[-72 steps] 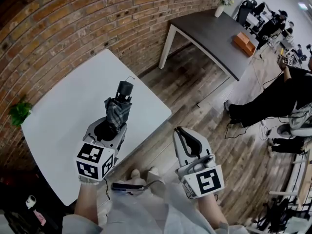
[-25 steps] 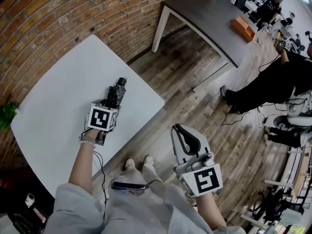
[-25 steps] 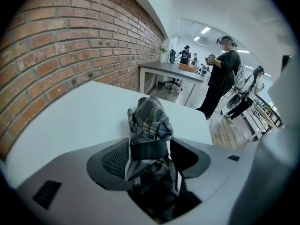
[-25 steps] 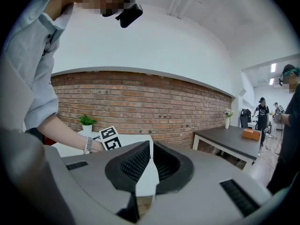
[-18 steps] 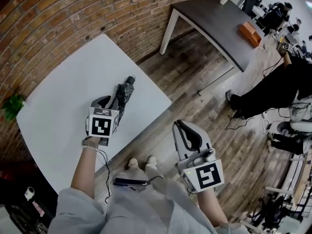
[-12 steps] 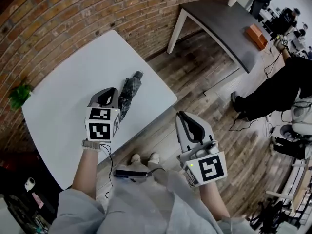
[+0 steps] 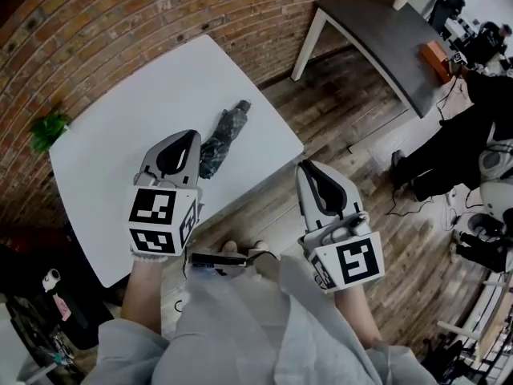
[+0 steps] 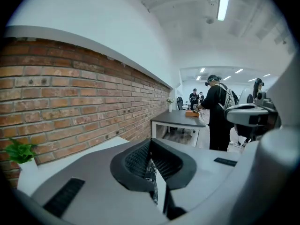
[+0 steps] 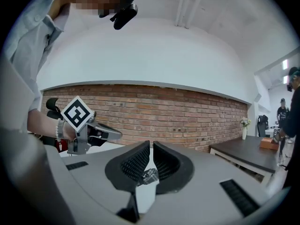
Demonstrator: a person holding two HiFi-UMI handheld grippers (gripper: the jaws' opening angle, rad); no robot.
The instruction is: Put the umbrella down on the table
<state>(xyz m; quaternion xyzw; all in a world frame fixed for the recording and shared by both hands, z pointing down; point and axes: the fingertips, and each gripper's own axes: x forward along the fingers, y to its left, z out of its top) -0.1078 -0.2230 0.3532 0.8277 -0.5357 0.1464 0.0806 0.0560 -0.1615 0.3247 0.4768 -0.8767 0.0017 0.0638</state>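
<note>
Item: dark plaid folded umbrella [image 7: 224, 128], lying flat and free on the white rectangular counter [image 7: 112, 135], near the corner that faces the wooden plank floor [image 7: 345, 119]; earlier it stood upright, pinched in the left gripper [image 7: 189, 138]. That gripper has since risen clear of the counter, fingers pressed together, empty. Right gripper [image 7: 309, 168]: over the floor as before, fingers pressed together, empty. Surroundings: red brick wall [image 7: 160, 14]; small green plant [image 7: 50, 128] by the counter's left corner; dark-topped table [image 7: 377, 34] bearing an orange box [image 7: 437, 52]; person in dark clothes [image 7: 473, 127] at right. Markings: black-and-white square markers on each gripper's cube.
</note>
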